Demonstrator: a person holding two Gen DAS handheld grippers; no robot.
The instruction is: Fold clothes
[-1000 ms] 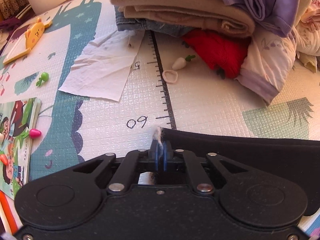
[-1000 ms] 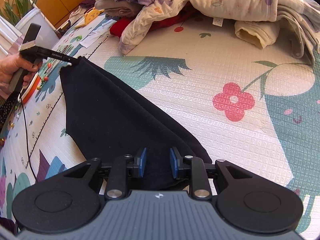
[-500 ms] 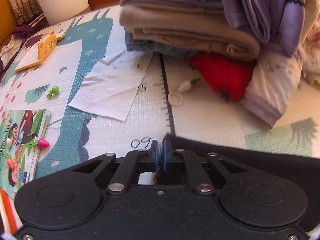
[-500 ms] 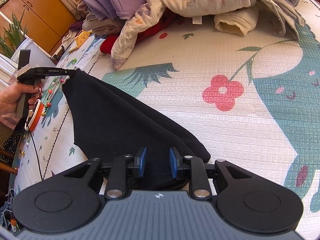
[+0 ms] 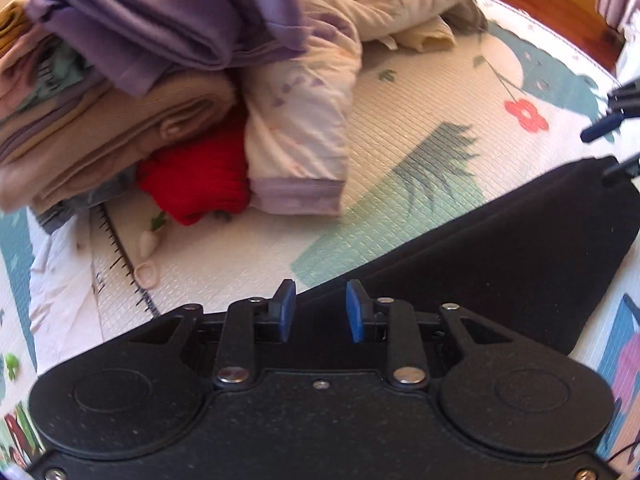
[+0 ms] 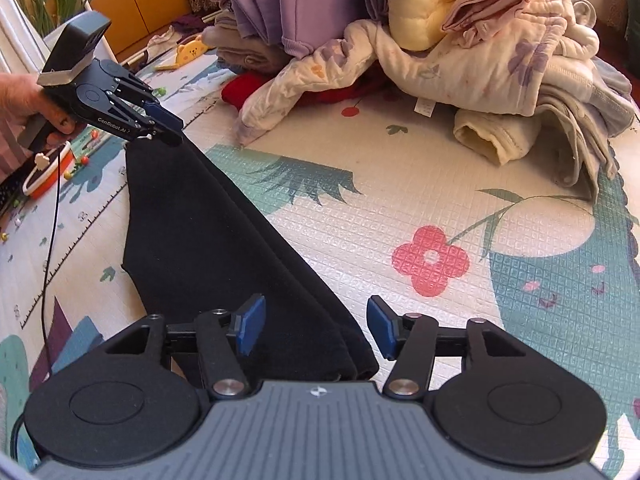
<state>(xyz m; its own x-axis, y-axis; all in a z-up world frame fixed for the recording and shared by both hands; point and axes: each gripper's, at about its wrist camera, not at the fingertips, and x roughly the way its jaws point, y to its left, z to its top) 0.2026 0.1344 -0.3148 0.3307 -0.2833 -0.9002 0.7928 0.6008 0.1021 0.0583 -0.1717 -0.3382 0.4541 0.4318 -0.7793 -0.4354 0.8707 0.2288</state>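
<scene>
Now: both of my grippers have just been opening over the black garment (image 6: 208, 240), which lies folded into a long strip on the play mat (image 6: 400, 208).
Left gripper (image 5: 320, 312): jaws spread a little, blue pads apart, nothing pinched; black cloth shows in the gap but the pads do not press it.
Right gripper (image 6: 316, 326): jaws spread wider; the near end of the garment sits between the pads, untouched by either as far as I can see.
Long axis: the strip runs straight from one gripper to the other, so each hand stands at one short end.
Which hand is nearer: neither, by my reading; each is at its own end, and the next fold should bring one end toward the other along that axis.
Pile: the unfolded clothes (image 6: 460, 52) sit well apart from the garment, at the far side of the mat.
Hard to tell: the garment's edge under each gripper body is hidden, so I cannot see how many layers lie there.
Blur: the left wrist view is smeared, and the right gripper shows there only as a dark sliver at the frame's edge.
</scene>
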